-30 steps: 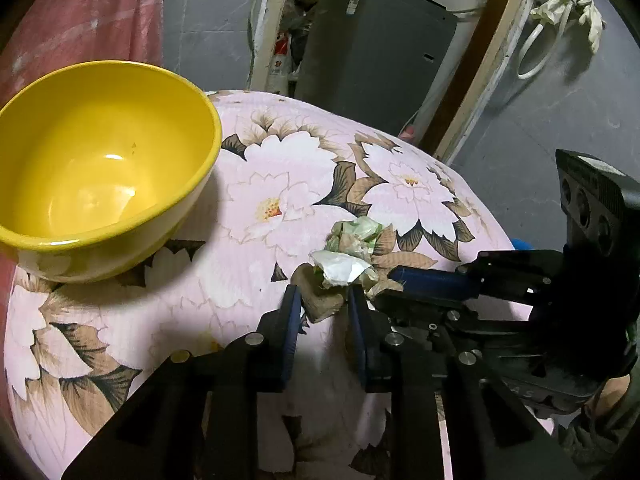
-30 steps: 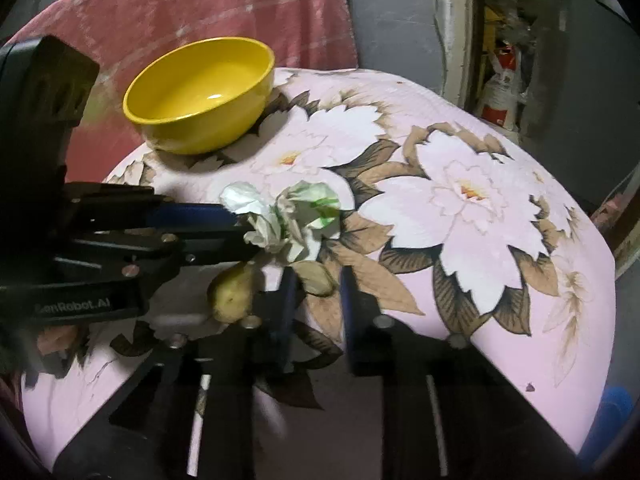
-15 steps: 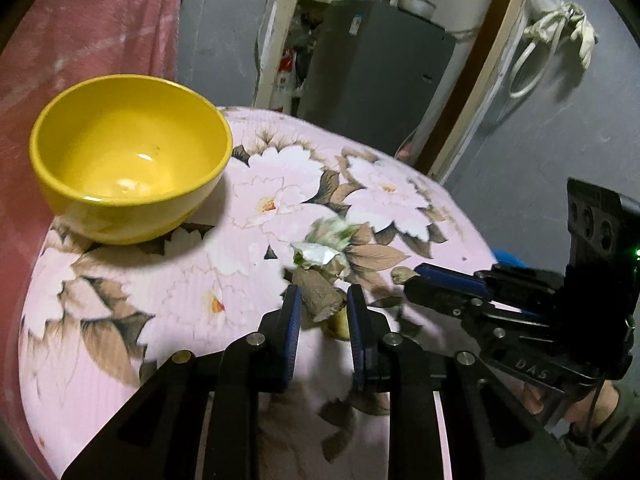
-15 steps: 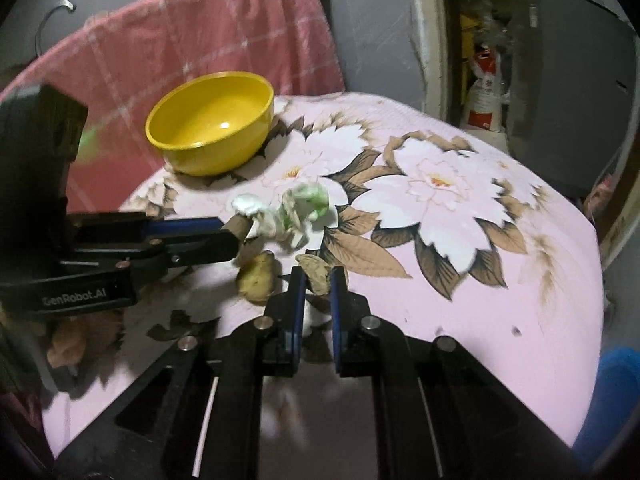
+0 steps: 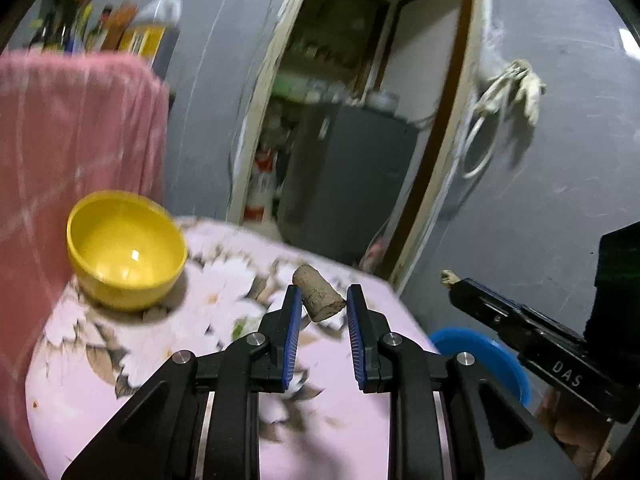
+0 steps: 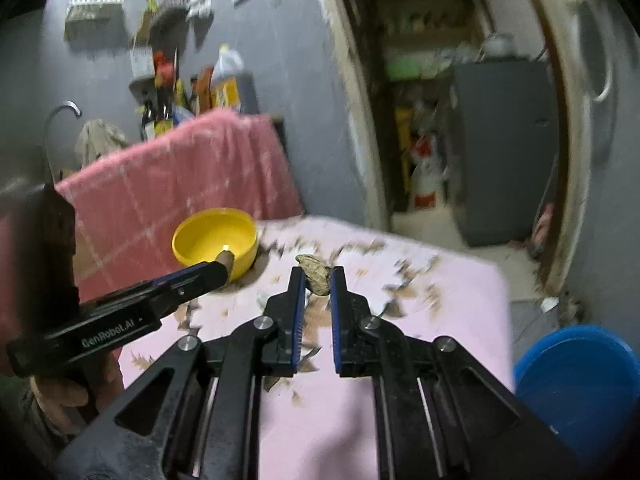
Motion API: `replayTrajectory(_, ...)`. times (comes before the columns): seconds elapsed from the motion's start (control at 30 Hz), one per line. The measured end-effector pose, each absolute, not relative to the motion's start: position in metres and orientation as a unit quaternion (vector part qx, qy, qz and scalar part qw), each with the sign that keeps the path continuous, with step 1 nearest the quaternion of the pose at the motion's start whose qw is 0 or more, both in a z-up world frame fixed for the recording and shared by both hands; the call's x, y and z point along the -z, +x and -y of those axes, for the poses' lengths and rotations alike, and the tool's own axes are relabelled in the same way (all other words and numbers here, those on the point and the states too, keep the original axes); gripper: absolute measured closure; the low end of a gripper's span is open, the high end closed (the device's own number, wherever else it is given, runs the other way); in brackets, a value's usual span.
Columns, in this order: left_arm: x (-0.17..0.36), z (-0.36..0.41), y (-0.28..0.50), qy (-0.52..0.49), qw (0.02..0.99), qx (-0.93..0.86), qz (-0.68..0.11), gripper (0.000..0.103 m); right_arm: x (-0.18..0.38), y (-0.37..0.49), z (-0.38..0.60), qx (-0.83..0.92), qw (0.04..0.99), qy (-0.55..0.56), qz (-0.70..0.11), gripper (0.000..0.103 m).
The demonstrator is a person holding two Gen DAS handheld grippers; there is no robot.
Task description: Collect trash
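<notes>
The left hand-held gripper (image 5: 320, 300), marked "GenRobot.AI", pinches a cork-like brown stub (image 5: 318, 298) above the floral table (image 5: 120, 380); the right hand-held gripper (image 6: 318, 280), marked "DAS", pinches a crumpled scrap (image 6: 314, 274).

Bowl (image 5: 126, 250) on table (image 5: 100, 360), bucket (image 6: 580, 376) probably floor-level right.

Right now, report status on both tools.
Left tool shut on brown cork-like scrap. Right tool shut on tan peel scrap. Blue bin unobstructed.
</notes>
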State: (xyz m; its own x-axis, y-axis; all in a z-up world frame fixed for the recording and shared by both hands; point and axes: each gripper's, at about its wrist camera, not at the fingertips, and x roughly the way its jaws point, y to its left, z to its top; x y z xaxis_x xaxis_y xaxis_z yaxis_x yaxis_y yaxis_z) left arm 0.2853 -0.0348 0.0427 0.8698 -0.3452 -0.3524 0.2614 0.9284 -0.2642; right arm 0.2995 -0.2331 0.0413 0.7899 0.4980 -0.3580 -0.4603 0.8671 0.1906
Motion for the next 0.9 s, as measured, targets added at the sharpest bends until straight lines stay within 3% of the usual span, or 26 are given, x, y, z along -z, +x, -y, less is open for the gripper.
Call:
replayTrajectory(0.4,-0.094,0.117,0.247,-0.061,0.971,0.215,-0.080,0.084,-0.092,0.246,0.305,-0.157,0.980,0.069,-0.097,0.072)
replayTrajectory(0.9,-0.088,0.231,0.253,-0.015,0.946,0.304,-0.112,0.084,-0.081,0.218,0.406,-0.065,0.989,0.079,-0.107,0.072)
